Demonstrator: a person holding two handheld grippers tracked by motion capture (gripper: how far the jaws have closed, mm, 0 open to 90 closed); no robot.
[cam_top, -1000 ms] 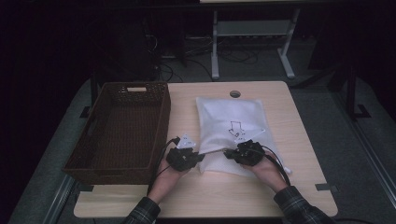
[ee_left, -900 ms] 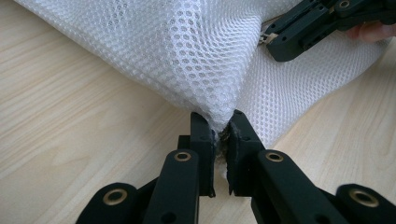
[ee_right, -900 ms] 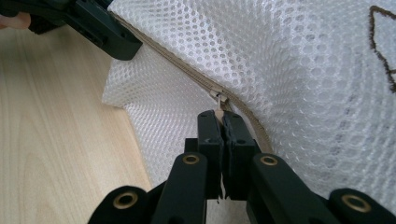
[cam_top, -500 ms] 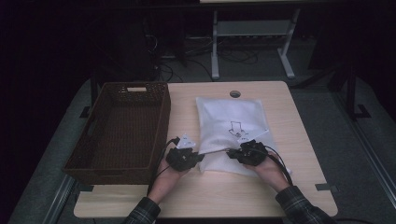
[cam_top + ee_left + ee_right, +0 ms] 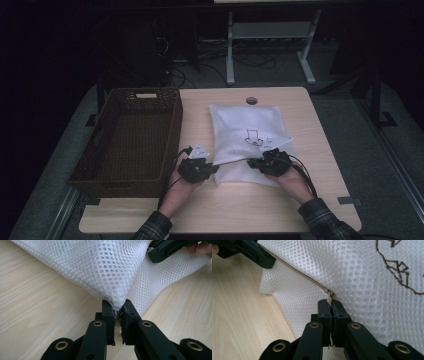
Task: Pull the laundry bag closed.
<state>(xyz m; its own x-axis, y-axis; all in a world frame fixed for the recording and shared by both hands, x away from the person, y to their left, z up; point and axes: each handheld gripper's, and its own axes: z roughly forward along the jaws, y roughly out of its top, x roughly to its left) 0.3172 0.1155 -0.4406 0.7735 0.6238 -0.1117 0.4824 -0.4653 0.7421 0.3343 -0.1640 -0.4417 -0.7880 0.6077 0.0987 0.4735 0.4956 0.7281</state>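
So there's a white mesh laundry-style bag with a brown line drawing on it, lying flat on the light wooden table, right about the middle and closer to the person's edge. A dark brown woven basket sits just beside it on the left, hanging a bit over that side of the table.

The person has both tools on the near edge of the bag. The left gripper has its black jaws pinched nearly together on a corner of the mesh, and the fabric bunches up into a little peak right where it's caught. You can see the cloth pulled up off the table there.

The right gripper is clamped tight too, and what it's got is the small metal zipper pull at the end of the beige zipper line running along the bag's edge. Jaws basically closed flat on it.

From above, the two grippers sit near each other, apart by a stretch of bag edge, with the mesh lifted in a fold between them. Both hands rest low at the table.
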